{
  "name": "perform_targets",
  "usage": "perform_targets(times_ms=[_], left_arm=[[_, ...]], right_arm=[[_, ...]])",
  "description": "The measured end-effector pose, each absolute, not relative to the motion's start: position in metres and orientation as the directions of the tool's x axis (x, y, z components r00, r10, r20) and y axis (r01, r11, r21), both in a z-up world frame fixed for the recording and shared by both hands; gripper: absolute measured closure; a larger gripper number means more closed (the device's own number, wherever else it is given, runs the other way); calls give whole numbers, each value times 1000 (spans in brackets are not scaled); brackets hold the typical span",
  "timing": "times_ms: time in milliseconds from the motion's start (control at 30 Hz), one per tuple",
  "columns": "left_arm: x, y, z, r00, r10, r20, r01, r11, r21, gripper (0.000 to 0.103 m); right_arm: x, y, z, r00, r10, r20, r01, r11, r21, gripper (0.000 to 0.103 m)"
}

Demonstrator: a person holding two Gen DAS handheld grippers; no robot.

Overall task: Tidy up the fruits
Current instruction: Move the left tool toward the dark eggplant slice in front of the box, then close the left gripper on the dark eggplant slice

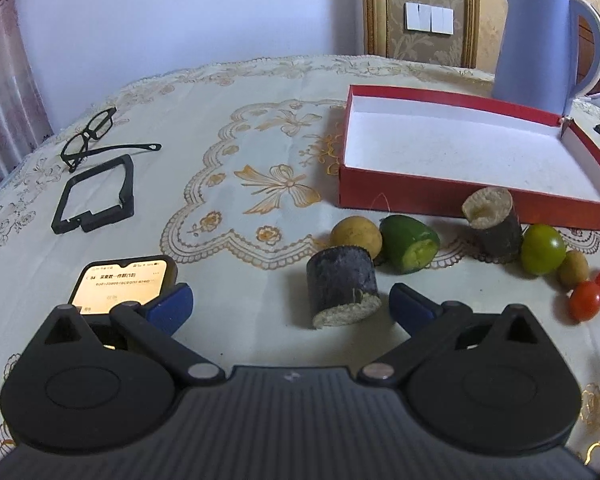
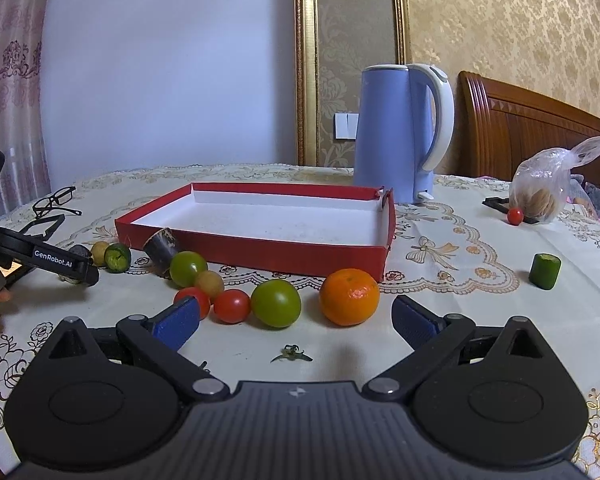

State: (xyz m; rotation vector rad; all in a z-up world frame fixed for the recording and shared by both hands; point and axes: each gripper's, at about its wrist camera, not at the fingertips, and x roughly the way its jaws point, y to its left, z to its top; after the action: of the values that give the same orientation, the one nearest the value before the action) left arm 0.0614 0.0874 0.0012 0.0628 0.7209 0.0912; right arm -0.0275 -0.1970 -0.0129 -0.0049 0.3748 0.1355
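I am holding left gripper [image 1: 290, 300] spread around dark cane piece [image 1: 342, 286] on table [image 1: 240, 200] | right gripper [image 2: 296, 318] spread before orange [image 2: 349, 297] | judging cane stiff, light; gripping its round sides.

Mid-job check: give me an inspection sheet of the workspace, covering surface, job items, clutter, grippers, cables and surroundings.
Surface: table under an embroidered cloth.
Job's things: red box, nothing in it; orange, green tomato, red cherry tomatoes and dark sugarcane piece lie on the cloth in front of it; a green cut piece stands apart to the right.
Clutter: glasses, black frame, lit phone, blue kettle, plastic bag.
Grippers: left gripper jaws open, sugarcane piece ahead of them; right gripper jaws open, empty.
Cables: nothing seen.
Surroundings: wall switches, wooden headboard, curtain.
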Motion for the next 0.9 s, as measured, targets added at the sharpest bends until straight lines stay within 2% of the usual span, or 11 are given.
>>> perform_targets(times_ms=[167, 367, 433, 667, 733, 767, 800, 833, 900], left_arm=[[63, 84, 3, 761, 85, -643, -27, 995, 99, 0], [64, 88, 0, 758, 5, -653, 22, 999, 34, 1], [63, 89, 1, 762, 8, -648, 19, 999, 35, 11], [61, 88, 2, 771, 8, -637, 36, 998, 56, 26], [60, 87, 3, 770, -18, -638, 54, 998, 37, 45], [59, 87, 4, 768, -36, -640, 65, 998, 21, 52], [58, 86, 5, 768, -42, -639, 66, 998, 14, 66], [58, 85, 6, 767, -46, -639, 69, 998, 11, 70], [57, 85, 6, 766, -49, -641, 71, 997, 7, 70]], right_arm=[[-28, -197, -13, 922, 130, -365, -131, 991, 20, 0], [-27, -197, -13, 922, 130, -364, -132, 991, 20, 0], [-27, -197, -13, 923, 130, -363, -131, 991, 22, 0], [-27, -198, -13, 924, 129, -360, -131, 991, 20, 0], [-27, -198, -13, 924, 131, -360, -132, 991, 22, 0], [-27, -198, -13, 924, 129, -361, -130, 991, 22, 0], [-27, -198, -13, 924, 129, -361, -130, 991, 22, 0], [-27, -198, -13, 924, 129, -360, -131, 991, 20, 0], [-27, -198, -13, 924, 129, -359, -131, 991, 19, 0]])
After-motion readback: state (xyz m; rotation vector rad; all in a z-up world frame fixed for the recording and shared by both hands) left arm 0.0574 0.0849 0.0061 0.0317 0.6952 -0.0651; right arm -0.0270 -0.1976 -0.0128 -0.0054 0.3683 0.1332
